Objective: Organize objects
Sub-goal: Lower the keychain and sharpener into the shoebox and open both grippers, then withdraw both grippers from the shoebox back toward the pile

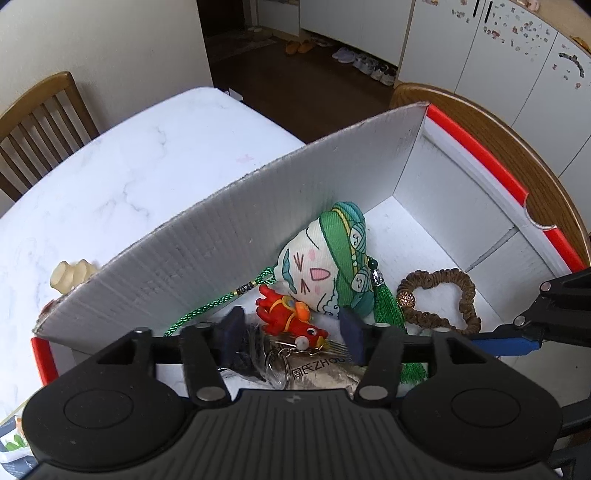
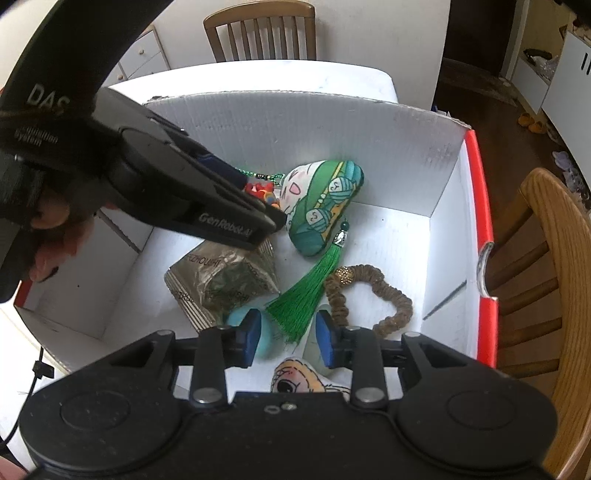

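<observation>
A white cardboard box point(image 1: 207, 243) with red rim point(image 2: 476, 192) holds a green-and-white plush charm point(image 1: 325, 266) with green tassel point(image 2: 310, 291), a red dragon keychain point(image 1: 288, 314), a brown scrunchie point(image 2: 373, 291) and a clear foil packet point(image 2: 225, 284). My left gripper point(image 1: 291, 332) is open inside the box, fingers on either side of the red keychain, not touching it. My right gripper point(image 2: 288, 332) is open low in the box, above the tassel end, a teal object point(image 2: 236, 319) and a cartoon-face charm point(image 2: 295, 380).
The box stands on a white marble table point(image 1: 122, 173). A cream plastic piece point(image 1: 72, 275) lies on the table outside the box's left wall. Wooden chairs point(image 2: 550, 266) stand at the right and at the far side point(image 2: 258, 29).
</observation>
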